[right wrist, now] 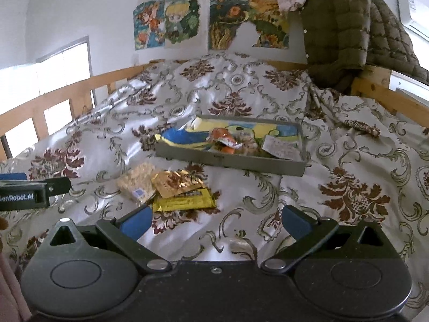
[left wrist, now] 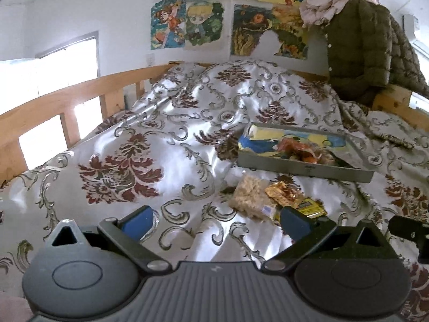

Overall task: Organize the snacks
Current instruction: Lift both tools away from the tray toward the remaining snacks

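A grey tray [right wrist: 230, 162] with a blue and yellow picture inside lies on the bed and holds an orange packet [right wrist: 224, 136] and other snacks. In front of it lie a clear bag of pale puffed snack [right wrist: 135, 179], a gold packet [right wrist: 174, 181] and a yellow bar [right wrist: 185, 201]. The same tray [left wrist: 303, 165], pale bag [left wrist: 250, 194], gold packet [left wrist: 281, 191] and yellow bar [left wrist: 312, 209] show in the left wrist view. My left gripper [left wrist: 217, 221] is open and empty, left of the loose snacks. My right gripper [right wrist: 215, 221] is open and empty, just below the yellow bar.
The bed has a shiny white cover with dark red patterns [left wrist: 120, 171] and a wooden rail [left wrist: 61, 102] on the left. An olive quilted jacket [right wrist: 343, 29] hangs on the right bedpost. Posters [right wrist: 171, 21] cover the back wall. The left gripper shows at the left edge of the right wrist view [right wrist: 29, 190].
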`<state>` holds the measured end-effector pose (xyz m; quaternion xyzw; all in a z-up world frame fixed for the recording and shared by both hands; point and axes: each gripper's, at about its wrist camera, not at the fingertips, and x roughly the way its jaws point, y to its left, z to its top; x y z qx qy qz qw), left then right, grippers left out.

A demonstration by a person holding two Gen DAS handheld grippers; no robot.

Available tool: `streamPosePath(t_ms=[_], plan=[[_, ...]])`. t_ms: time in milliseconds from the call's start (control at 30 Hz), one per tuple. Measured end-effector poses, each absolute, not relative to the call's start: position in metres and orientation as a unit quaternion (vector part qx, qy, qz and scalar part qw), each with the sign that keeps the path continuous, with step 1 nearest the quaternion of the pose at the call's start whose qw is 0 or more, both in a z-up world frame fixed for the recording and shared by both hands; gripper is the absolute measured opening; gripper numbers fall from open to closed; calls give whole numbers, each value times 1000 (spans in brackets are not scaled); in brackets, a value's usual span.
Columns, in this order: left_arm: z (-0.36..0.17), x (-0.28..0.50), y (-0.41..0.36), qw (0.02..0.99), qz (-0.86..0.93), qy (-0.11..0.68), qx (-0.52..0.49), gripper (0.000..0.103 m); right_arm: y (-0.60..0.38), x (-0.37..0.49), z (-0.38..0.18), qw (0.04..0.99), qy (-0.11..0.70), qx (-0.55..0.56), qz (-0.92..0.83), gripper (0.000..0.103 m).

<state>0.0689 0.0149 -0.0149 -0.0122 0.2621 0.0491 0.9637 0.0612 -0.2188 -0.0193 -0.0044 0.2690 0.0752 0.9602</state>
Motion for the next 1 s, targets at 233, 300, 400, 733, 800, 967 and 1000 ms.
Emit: streamPosePath(t_ms=[233, 300, 400, 733, 800, 967, 1000], plan=[[-20, 76, 16, 957, 71, 283, -7, 103, -214, 68, -28, 953, 291, -7, 82, 102], [-22, 79, 17, 954, 78, 290, -7, 103, -215, 70, -31, 951, 298, -4, 82, 102], [-24, 82, 20, 950, 87, 299, -9, 103, -215, 73, -33, 949, 305, 2, 82, 102], [-27, 87, 29, 941, 120, 315, -25, 103, -208, 82, -37, 946, 312, 10, 93, 102], [-27, 88, 31, 940, 124, 317, -29, 103, -208, 83, -38, 944, 315, 15, 95, 102], [-30, 95, 32, 935, 131, 327, -31, 103, -210, 85, -39, 945, 313, 23, 96, 102], [-30, 96, 32, 935, 130, 329, -30, 103, -210, 85, -39, 945, 312, 24, 96, 102]])
